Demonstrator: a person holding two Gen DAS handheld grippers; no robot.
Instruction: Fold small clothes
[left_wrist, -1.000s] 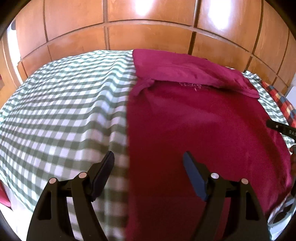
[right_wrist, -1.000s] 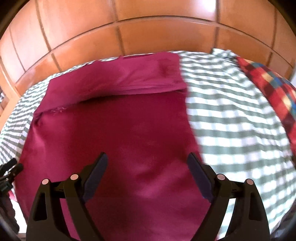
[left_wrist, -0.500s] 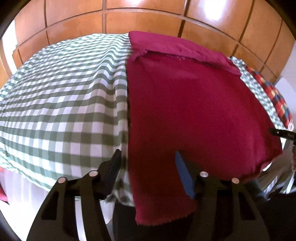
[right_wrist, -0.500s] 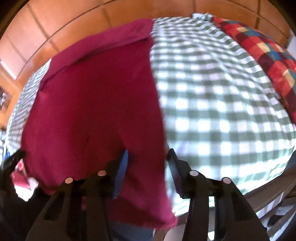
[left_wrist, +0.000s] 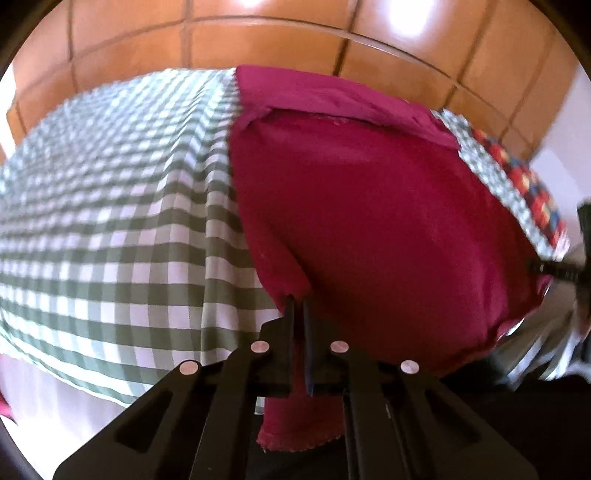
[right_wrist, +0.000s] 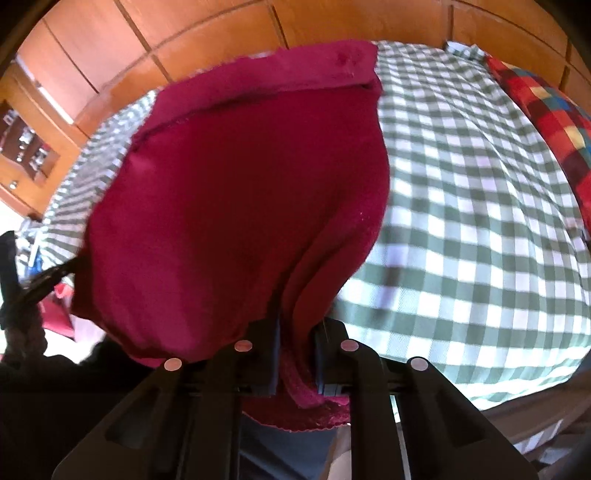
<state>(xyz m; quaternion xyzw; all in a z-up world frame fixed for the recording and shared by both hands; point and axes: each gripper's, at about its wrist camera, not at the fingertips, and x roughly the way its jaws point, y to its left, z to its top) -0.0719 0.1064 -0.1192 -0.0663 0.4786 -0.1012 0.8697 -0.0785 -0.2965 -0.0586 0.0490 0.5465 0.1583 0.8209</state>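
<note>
**Both tongs grip the near hem, ready for the fold**

Left wrist view: the left gripper (left_wrist: 298, 302) has just closed and is clamped on the near left corner of the crimson garment (left_wrist: 369, 206), which fills the centre and right of the frame on the green checked sheet (left_wrist: 110, 221). The right gripper (left_wrist: 554, 271) shows only as a dark sliver at the right edge.

Right wrist view: the right gripper (right_wrist: 295, 328) has been closing and pinches bunched hem at lower centre. A patchwork cushion (right_wrist: 546, 110) shows more fully at upper right.

To fold well, I'd lift both corners evenly, keep the hem taut, and carry it towards the collar end at the top.
</note>
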